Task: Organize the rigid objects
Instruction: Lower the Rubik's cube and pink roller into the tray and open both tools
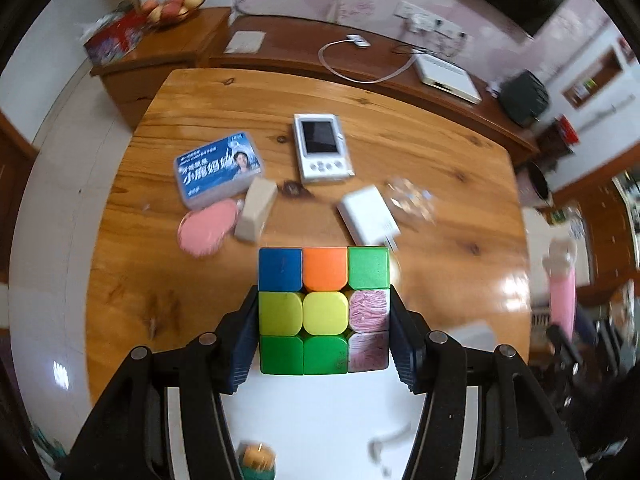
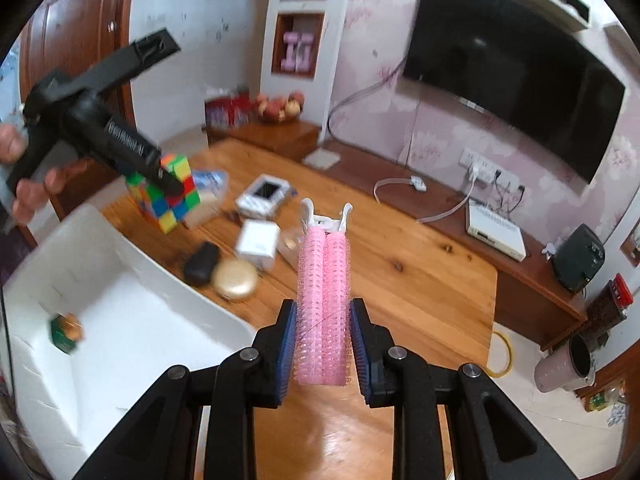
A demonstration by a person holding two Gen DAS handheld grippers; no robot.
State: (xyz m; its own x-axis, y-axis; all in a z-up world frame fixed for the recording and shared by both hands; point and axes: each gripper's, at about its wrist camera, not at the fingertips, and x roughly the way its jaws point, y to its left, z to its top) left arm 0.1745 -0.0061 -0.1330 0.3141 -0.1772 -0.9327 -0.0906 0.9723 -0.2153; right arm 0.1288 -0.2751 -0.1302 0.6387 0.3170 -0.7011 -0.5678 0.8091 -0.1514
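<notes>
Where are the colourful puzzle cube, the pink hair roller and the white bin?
puzzle cube (image 1: 324, 312), left wrist view, centre yellow tile.
pink hair roller (image 2: 323, 304), right wrist view, mid-body.
white bin (image 2: 132, 256), right wrist view, rim.

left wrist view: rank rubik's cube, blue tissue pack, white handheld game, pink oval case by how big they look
1. rubik's cube, though it sits in the left gripper closest to the lens, so nearness inflates it
2. blue tissue pack
3. white handheld game, close to the pack
4. pink oval case

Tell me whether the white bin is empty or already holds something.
Not empty. The white bin holds a small green-and-orange item on its floor; the cube is gripped above it, not inside.
</notes>
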